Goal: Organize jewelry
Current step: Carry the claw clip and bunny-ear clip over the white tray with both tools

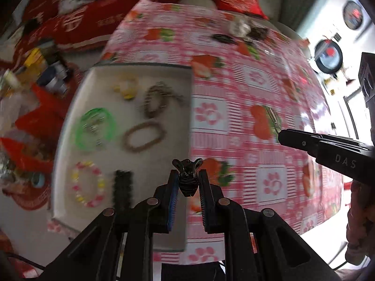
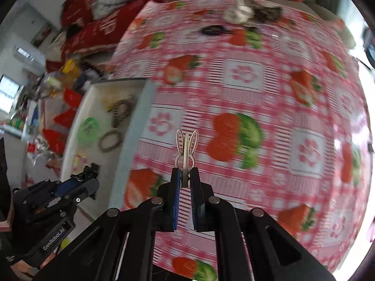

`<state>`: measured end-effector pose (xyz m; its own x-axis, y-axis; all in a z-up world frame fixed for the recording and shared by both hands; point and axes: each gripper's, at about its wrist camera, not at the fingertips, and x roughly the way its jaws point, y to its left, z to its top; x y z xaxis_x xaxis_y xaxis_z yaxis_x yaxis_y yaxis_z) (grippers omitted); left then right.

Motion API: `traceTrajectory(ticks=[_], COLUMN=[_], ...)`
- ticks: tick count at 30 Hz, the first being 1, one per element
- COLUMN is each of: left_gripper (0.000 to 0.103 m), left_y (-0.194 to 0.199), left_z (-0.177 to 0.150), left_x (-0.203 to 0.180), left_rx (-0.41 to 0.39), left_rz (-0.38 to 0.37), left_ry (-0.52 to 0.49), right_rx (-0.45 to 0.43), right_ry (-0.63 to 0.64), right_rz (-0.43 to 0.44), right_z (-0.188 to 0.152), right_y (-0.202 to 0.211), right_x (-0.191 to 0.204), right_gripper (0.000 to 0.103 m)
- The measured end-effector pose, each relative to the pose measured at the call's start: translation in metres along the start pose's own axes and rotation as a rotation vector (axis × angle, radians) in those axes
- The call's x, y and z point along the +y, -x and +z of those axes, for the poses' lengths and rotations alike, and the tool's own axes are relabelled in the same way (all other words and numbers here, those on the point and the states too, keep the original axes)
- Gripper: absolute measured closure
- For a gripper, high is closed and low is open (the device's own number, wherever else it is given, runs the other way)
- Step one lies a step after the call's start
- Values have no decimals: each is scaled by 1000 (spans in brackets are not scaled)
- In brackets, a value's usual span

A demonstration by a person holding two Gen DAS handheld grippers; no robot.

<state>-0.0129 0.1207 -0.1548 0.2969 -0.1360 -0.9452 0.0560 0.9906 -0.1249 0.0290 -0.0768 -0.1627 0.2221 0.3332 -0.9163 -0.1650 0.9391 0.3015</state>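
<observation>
Left tongs (image 1: 187, 182) pinch black clip (image 1: 186, 178); right tongs (image 2: 185, 175) pinch white clip (image 2: 186, 149).

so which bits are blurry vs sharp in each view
Left wrist view: tray jewelry and tablecloth smeared, black clip in the left tongs crisp. Right wrist view: cloth streaked, white clip in the right tongs sharp.

White letters "DAS" stand on the black plastic body of the right gripper (image 1: 280, 135) where it shows in the left wrist view. White lettering "GenRobot.AI" runs along the black plastic housing of the left gripper (image 2: 90, 175) in the right wrist view. The white characters on the red cloth (image 1: 70, 23) are too blurred to read.
</observation>
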Motion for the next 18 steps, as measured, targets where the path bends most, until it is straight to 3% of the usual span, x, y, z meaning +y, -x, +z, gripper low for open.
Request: traceTrajectory(ticks=[7, 18], left_gripper=[80, 80], left_y=[-13, -42], left_z=[-15, -26], left_x=[36, 44], left_rx=[44, 91], left_rz=[-9, -28], left_ry=[77, 83], right_rx=[43, 114], right_ry=[120, 246], right_rz=[69, 156], right_z=[17, 48], right_y=[-23, -67], right_x=[58, 114], right_gripper=[94, 94])
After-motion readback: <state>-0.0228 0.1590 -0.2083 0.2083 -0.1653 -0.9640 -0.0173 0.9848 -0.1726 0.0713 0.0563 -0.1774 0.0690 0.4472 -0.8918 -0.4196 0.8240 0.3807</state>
